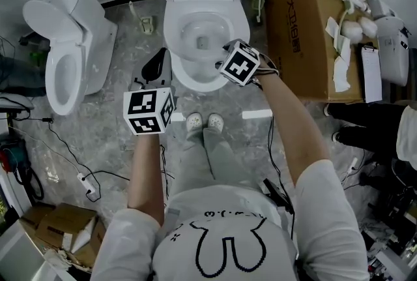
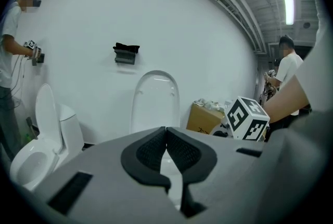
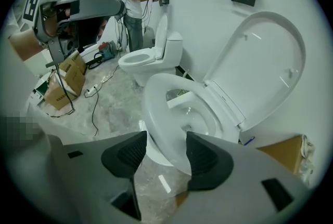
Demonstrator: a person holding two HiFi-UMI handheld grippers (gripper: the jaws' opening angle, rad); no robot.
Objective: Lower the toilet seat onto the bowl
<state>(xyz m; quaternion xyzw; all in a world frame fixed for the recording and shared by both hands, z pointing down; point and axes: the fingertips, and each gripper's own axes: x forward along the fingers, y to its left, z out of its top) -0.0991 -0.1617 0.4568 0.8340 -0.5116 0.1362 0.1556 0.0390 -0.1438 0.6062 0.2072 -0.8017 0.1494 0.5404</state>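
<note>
The toilet bowl (image 1: 190,38) in front of me held only a little water at its drain. To its right stood a large cardboard box (image 1: 300,32) with crumpled white packing (image 1: 345,25) heaped along its top. Two smaller cardboard boxes (image 1: 62,227) sat on the floor (image 1: 117,143) at my lower left; I could not tell what was in them. A second toilet (image 1: 65,64) stood to the left with its lid up.

My right arm was stretched forward, and the right gripper (image 3: 165,140) was at the front right of the bowl. Its jaws stood wide apart, with the front curve of the toilet seat (image 3: 156,108) running between them. I could not tell whether either pad pressed on it.

My left arm was held further back. The left gripper (image 2: 166,134) was over the floor just left of the bowl's front, facing the wall. Its jaws were closed together with nothing between them.

The seat was a plain white ring, lying low over the bowl. From these views I could not tell whether it sat fully on the rim. Behind it the lid (image 3: 265,62) stood raised against the wall.
</note>
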